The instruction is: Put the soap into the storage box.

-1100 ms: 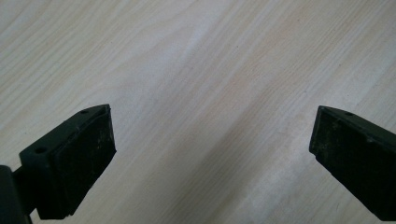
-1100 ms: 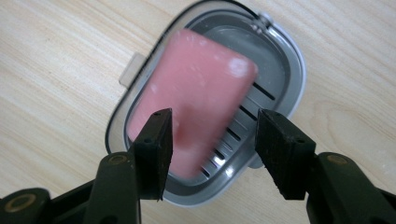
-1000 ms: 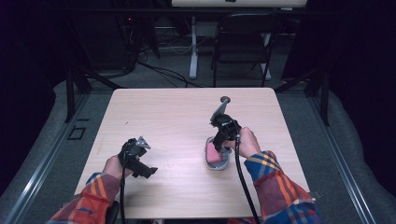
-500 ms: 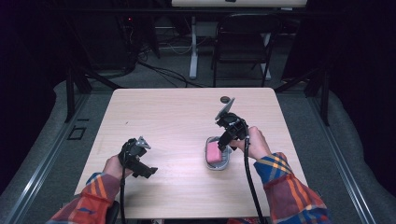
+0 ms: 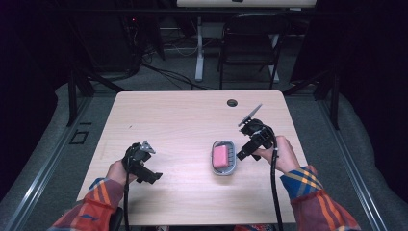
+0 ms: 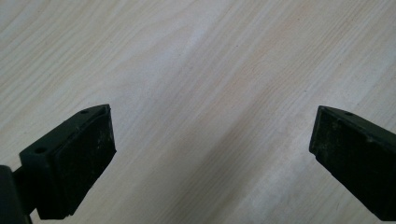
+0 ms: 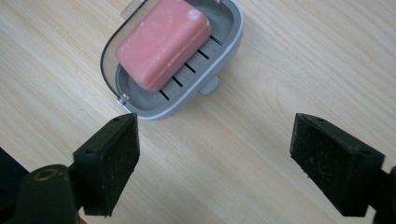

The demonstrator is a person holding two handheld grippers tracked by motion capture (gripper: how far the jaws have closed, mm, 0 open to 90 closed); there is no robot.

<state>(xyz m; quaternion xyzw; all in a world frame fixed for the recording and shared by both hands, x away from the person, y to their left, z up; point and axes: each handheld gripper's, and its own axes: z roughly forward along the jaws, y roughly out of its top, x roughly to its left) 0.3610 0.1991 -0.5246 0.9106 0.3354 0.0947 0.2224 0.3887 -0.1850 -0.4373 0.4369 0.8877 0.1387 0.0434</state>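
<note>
Left gripper [image 5: 142,162], black and two-jawed, is held over the pale wood-grain table [image 5: 183,115] near its near-left corner; in the left gripper view its jaws stand wide apart with only bare wood between them, holding nothing. Toward the right of centre sits the grey oval plastic soap dish [image 5: 224,169], slotted floor visible, with a pink rectangular bar of soap [image 5: 221,156] lying in it, tilted against one end in the right gripper view. Dish long axis runs roughly from the table's near edge toward its far edge. Right gripper [image 5: 242,153], black, with a grey plate on top, is held just beside the dish on the side facing the table's right edge, jaws pointing toward it. In the right gripper view the jaws are spread wide and empty; the dish lies ahead and off toward one jaw, not between them. Judgement: right hand is much the nearer; left is well apart. No contact visible between jaws and dish.
</note>
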